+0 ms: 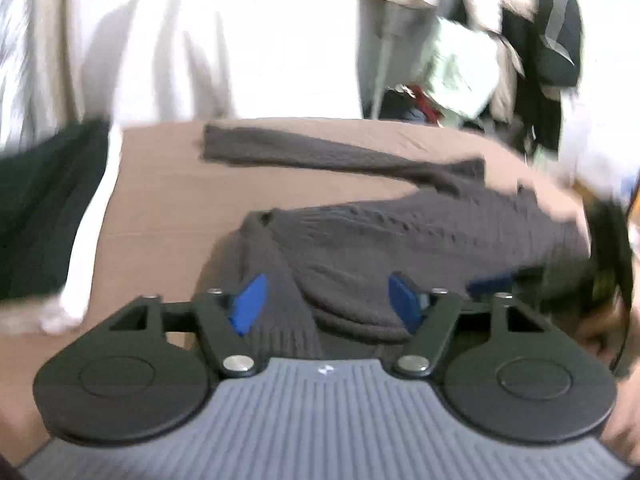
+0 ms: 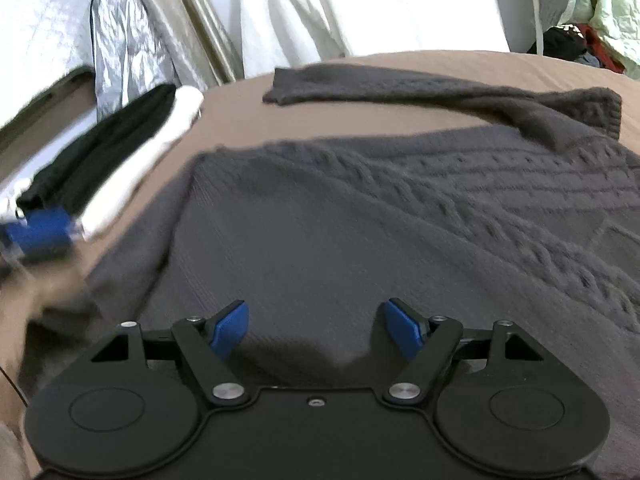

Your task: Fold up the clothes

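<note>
A dark grey cable-knit sweater [image 1: 400,240] lies spread on the brown bed cover [image 1: 160,200], one sleeve [image 1: 280,148] stretched along its far side. My left gripper [image 1: 328,306] hovers open over a bunched fold at the sweater's near edge, its blue pads apart and not pressing on the knit. Part of the right gripper [image 1: 492,282] shows blurred at the right. In the right wrist view the sweater [image 2: 380,220] fills the middle, its sleeve [image 2: 380,84] reaching left. My right gripper [image 2: 317,330] is open just above the flat knit with nothing held. A left gripper pad [image 2: 40,232] appears at the left edge.
Folded black and white clothes [image 2: 120,152] lie along the bed's left edge. A heap of mixed clothes [image 1: 460,68] sits behind the bed at the back right. Pale curtains and sheets [image 2: 320,8] hang beyond the far edge.
</note>
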{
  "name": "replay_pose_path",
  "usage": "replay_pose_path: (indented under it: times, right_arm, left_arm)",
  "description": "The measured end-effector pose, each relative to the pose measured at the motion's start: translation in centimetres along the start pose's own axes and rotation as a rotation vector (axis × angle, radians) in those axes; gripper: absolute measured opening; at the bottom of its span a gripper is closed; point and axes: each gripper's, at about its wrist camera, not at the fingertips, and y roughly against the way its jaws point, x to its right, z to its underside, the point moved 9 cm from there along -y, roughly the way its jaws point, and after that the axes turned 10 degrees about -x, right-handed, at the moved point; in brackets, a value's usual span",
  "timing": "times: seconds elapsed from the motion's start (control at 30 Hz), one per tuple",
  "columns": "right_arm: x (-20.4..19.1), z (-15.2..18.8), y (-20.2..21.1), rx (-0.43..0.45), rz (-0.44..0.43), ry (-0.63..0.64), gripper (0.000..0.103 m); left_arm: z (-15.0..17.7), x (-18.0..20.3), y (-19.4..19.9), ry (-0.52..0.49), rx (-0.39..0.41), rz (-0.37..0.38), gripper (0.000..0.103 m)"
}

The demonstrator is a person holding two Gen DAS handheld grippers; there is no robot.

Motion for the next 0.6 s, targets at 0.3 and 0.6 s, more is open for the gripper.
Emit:
replay_pose_path:
  times: [0.3, 0.6]
  right_arm:
    - [0.4, 1.4, 0.8, -0.021, 0.059, 0.113, 0.08]
    - [2.9, 2.8, 2.2, -0.01, 0.108, 0.1, 0.08]
  left_arm:
    - [2.4, -5.4, -2.0, -0.008, -0.156, -0.079, 0.07]
    - [4.1, -5.3, -6.7, -0.064, -0.269, -0.137, 0.059]
